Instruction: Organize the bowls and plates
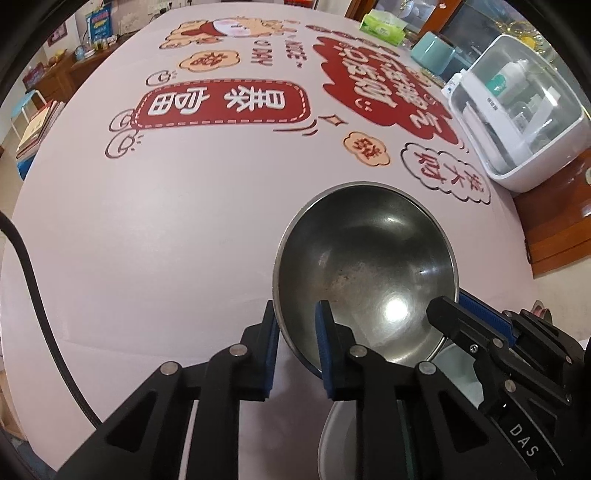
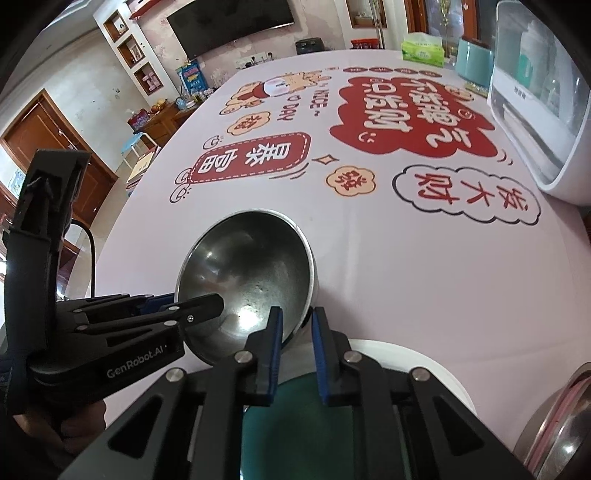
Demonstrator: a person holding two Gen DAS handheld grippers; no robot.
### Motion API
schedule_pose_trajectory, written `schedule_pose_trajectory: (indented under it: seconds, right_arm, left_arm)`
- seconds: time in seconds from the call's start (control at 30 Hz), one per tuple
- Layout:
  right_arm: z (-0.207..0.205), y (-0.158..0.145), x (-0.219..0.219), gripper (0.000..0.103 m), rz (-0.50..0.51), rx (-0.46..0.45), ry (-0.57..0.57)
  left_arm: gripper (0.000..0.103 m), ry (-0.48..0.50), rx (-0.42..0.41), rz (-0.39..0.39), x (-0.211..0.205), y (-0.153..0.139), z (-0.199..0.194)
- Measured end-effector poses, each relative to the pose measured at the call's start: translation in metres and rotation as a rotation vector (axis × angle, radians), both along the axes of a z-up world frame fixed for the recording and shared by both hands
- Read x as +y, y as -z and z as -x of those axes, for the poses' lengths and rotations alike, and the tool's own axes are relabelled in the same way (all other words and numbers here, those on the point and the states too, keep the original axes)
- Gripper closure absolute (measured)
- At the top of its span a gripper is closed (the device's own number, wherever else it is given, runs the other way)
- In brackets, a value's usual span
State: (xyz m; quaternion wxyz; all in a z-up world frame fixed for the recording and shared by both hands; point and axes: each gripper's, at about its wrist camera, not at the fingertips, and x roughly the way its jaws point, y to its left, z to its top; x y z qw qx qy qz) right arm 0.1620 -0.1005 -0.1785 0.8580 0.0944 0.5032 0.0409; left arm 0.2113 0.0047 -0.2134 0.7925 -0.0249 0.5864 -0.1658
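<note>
A steel bowl [image 1: 369, 266] is tilted above the printed tablecloth [image 1: 147, 221]. My left gripper [image 1: 298, 317] is shut on its near-left rim, with one blue pad inside the bowl and one outside. In the right wrist view my right gripper [image 2: 297, 319] is shut on the near-right rim of the steel bowl [image 2: 251, 266]. Each view shows the other gripper's finger [image 1: 450, 317] [image 2: 207, 306] reaching over the rim. Below the bowl sits a white dish [image 2: 424, 354] with a green inside, partly hidden by the fingers.
A white dish box with a clear lid [image 1: 517, 110] stands at the right edge of the table. Behind it are a teal container [image 1: 432, 50] and a green tissue box [image 1: 384, 26]. A steel plate with a pink rim [image 2: 561, 424] lies at the near right. A black cable [image 1: 37, 295] hangs on the left.
</note>
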Motion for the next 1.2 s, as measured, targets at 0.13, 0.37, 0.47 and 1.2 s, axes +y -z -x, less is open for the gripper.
schedule_pose_trajectory:
  seconds: [0.13, 0.37, 0.47, 1.2]
  right_arm:
    - [0.008, -0.01, 0.006, 0.087, 0.03, -0.029, 0.005]
    - [0.025, -0.029, 0.019, 0.087, 0.087, -0.069, 0.04]
    - [0.033, -0.036, 0.025, 0.087, 0.102, -0.077, 0.06]
    - [0.113, -0.042, 0.046, 0.087, 0.117, -0.112, 0.343]
  left_arm:
    - [0.085, 0.014, -0.026, 0.014, 0.003, -0.01, 0.005]
    - [0.085, 0.058, -0.062, 0.058, 0.012, -0.028, 0.018]
    - [0.085, 0.08, -0.072, 0.068, 0.017, -0.036, 0.023]
    - [0.085, 0.358, -0.1, 0.071, 0.012, -0.048, 0.073]
